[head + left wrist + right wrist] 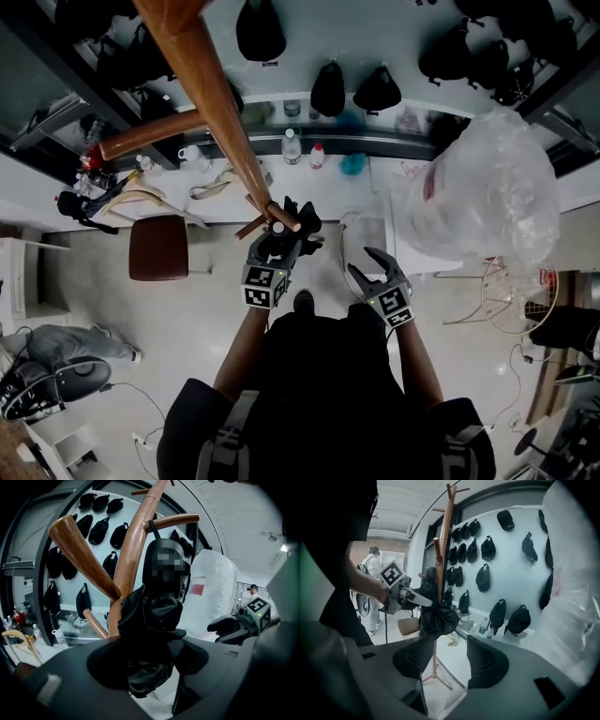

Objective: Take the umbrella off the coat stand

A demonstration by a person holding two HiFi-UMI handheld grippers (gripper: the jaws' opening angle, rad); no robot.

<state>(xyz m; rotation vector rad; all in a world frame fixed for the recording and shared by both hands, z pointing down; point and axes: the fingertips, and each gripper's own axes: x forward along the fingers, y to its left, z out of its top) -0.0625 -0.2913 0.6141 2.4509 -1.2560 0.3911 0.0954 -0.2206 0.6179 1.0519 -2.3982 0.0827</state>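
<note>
A black folded umbrella (pixel 154 620) hangs against the wooden coat stand (pixel 129 559), its strap up on a peg. My left gripper (pixel 150 658) is shut on the umbrella's bunched fabric. The head view looks down the coat stand's pole (pixel 220 103), with the umbrella (pixel 298 220) at my left gripper (pixel 281 239). My right gripper (pixel 370 267) is open and empty, a little to the right of the umbrella. Seen from the right gripper view, my right gripper (pixel 447 656) holds nothing, while the left gripper (pixel 417 599) grips the umbrella (pixel 437 616) beside the stand (pixel 444 527).
A large plastic-wrapped bundle (pixel 487 187) stands close on the right. A brown stool (pixel 157 247) sits left of the stand. Black bags (pixel 487 548) hang on the wall above a counter with bottles (pixel 292 145). A person (pixel 372 592) stands in the background.
</note>
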